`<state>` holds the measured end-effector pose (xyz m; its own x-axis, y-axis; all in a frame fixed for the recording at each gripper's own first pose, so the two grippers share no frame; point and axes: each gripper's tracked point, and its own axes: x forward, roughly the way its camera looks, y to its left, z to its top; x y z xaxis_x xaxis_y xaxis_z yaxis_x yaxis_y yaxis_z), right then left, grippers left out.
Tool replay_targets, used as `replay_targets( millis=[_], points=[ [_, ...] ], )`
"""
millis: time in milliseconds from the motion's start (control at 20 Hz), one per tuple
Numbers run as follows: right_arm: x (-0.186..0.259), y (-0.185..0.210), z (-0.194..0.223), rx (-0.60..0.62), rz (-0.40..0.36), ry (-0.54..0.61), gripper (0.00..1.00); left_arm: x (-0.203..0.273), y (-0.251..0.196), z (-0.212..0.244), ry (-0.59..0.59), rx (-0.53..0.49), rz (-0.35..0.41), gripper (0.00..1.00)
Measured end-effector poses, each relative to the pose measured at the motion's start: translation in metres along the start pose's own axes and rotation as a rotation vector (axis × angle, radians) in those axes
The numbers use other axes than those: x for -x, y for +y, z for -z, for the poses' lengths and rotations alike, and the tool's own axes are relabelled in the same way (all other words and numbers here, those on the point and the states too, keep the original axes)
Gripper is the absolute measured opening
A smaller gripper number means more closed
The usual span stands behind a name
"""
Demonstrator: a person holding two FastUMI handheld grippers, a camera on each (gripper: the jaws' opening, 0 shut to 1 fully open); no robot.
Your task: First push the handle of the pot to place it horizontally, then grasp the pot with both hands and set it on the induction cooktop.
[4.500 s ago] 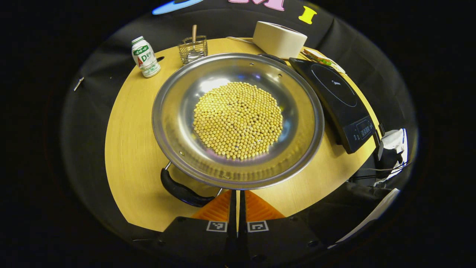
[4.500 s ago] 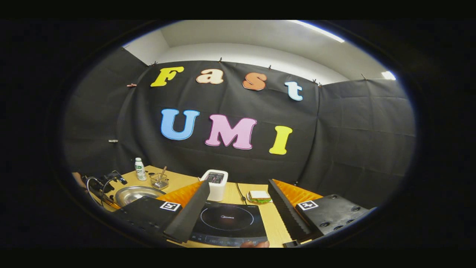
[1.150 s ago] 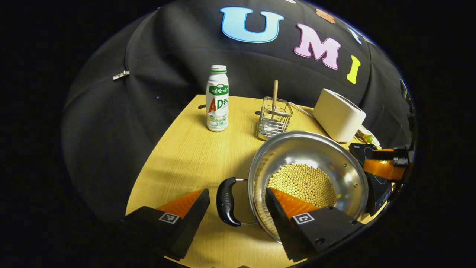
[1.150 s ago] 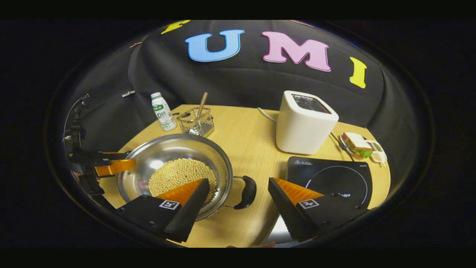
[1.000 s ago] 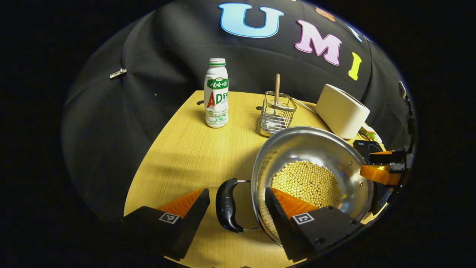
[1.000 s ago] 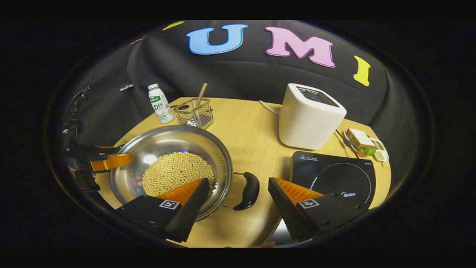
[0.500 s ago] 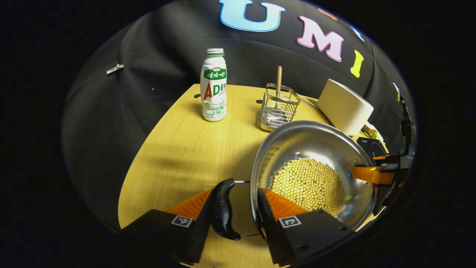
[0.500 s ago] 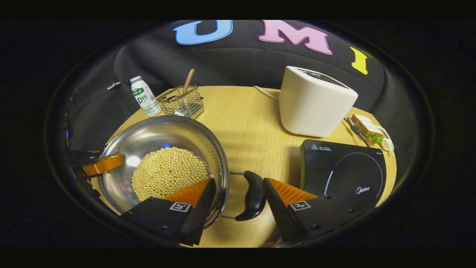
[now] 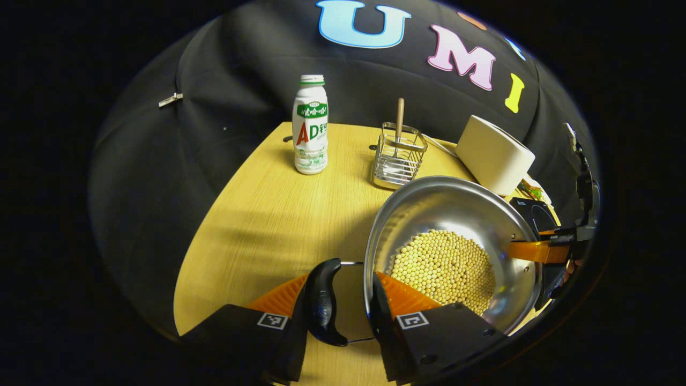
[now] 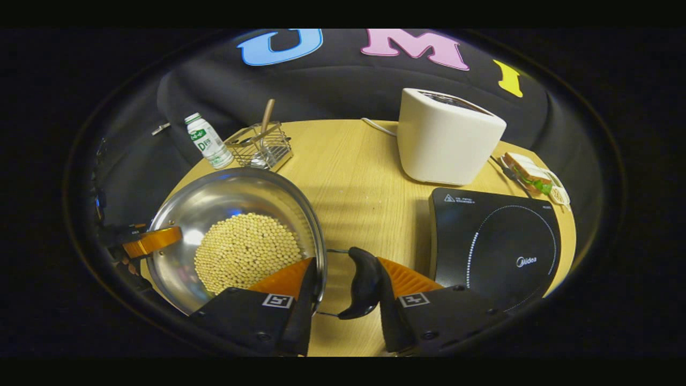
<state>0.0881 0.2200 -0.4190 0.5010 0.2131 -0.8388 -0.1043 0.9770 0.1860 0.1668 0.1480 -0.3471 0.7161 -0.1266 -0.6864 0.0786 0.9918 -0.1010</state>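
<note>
The steel pot [image 10: 214, 214], full of yellow beans [image 10: 246, 249], sits left of the black induction cooktop [image 10: 496, 244].

Round light-wood table [image 10: 353, 177], grain visible, soft shadow bands across the top. Black cloth wall [image 9: 225, 69] wraps close behind it, creased, pinned with what looks like a small metal clip [image 9: 170, 99]. Lighting warm, dim at edges.

My wooden surface [image 10: 353, 177] carries: bottle [image 10: 208, 140] at 10, wire caddy [image 10: 261, 146] at 11, toaster [image 10: 447, 136] at 1, sandwich [image 10: 528, 171] and induction cooktop [image 10: 496, 246] at 3, pot [image 10: 236, 236] at 8.
</note>
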Motion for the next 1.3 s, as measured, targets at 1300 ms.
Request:
replay_targets(
  millis=[1300],
  points=[
    [0.122, -0.209, -0.029, -0.085, 0.076, -0.090, 0.56, 0.043, -0.231, -0.057, -0.012, -0.087, 0.112, 0.59]
  ],
)
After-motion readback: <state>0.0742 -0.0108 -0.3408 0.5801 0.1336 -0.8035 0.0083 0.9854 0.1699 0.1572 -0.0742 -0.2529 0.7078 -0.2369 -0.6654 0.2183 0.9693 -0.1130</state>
